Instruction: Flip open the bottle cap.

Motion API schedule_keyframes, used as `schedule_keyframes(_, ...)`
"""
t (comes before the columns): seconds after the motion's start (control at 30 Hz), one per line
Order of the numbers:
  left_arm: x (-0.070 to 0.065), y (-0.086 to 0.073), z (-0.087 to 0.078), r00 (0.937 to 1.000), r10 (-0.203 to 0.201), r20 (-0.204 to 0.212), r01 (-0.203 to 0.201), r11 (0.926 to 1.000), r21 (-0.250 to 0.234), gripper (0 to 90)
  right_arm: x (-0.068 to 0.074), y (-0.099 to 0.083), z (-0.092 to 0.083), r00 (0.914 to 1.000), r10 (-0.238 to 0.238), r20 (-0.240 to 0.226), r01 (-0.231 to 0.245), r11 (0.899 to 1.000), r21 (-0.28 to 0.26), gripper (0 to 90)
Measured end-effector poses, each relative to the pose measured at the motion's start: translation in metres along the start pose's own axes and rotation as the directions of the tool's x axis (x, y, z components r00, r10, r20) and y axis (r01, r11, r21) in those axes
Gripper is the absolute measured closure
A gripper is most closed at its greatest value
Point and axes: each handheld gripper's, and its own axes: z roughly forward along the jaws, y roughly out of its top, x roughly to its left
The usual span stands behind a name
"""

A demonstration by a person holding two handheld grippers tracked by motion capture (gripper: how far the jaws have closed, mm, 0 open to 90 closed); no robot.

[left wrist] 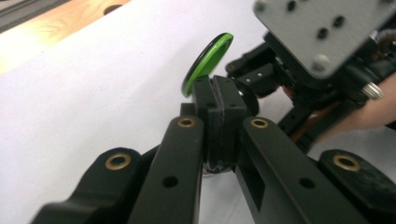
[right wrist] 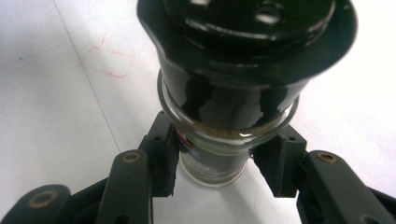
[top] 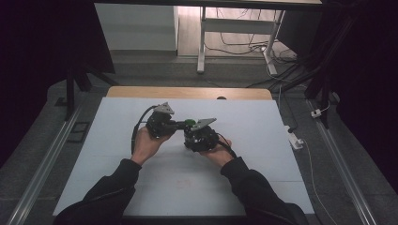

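Jaws of right gripper pinch a glass jar; left gripper clamps its green-rimmed lid

Looks like a lab or recording workshop. Plain white-topped counter with a bare wooden far edge, set on grey carpeted floor. Black cables tangled beneath a white metal-legged desk behind, a white power strip alongside, metal floor rails and dark stands flanking.

Dim room: white-topped table, grey floor, tangled cables beyond.
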Motion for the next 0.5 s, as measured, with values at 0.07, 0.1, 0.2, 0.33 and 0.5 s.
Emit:
schedule_keyframes(0.07,0.004,0.0,0.0,0.9999,-0.01,-0.004,0.01,1.0,0.0,88.9,0.0,0.0,0.0,1.0,0.001,0.001,-0.001,1.0,-0.001,52.6)
schedule_keyframes(0.1,0.004,0.0,0.0,0.9999,-0.01,-0.004,0.01,1.0,0.0,88.9,0.0,0.0,0.0,1.0,0.001,-0.002,-0.001,1.0,0.0,52.7)
schedule_keyframes(0.2,0.005,-0.002,0.001,1.0,-0.007,-0.002,0.007,0.9999,0.011,88.8,0.0,0.0,0.0,1.0,0.0,-0.003,0.0,1.0,0.001,52.6)
schedule_keyframes(0.33,0.0,-0.002,-0.004,0.9999,0.009,-0.005,-0.009,0.9998,0.017,83.8,0.0,0.0,0.0,1.0,-0.001,-0.002,0.001,1.0,0.001,52.6)
schedule_keyframes(0.5,-0.006,-0.007,-0.017,1.0,0.009,-0.003,-0.009,0.9999,0.005,66.4,0.0,0.0,0.0,1.0,0.005,-0.005,-0.005,1.0,0.002,52.5)
